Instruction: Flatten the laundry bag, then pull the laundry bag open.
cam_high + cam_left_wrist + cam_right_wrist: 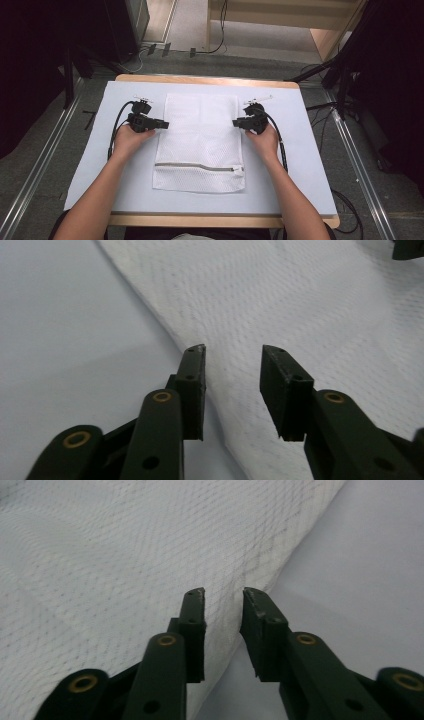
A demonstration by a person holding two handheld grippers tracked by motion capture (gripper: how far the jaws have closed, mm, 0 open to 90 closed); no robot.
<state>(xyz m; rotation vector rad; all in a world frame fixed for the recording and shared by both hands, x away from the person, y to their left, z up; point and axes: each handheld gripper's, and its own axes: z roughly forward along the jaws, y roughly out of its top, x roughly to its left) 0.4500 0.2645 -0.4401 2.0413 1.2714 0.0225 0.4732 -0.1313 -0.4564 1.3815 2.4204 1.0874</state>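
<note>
We see a white mesh laundry bag (pixel 200 142) lying flat in the middle of the table (pixel 280 190), its zipper (pixel 197 166) running across near the edge closest to us. Our left tool (pixel 165 124) sits at the bag's left edge and our right tool (pixel 236 122) at its right edge. Both tools stand released, jaws parted over the mesh edge, gripping nothing.
</note>
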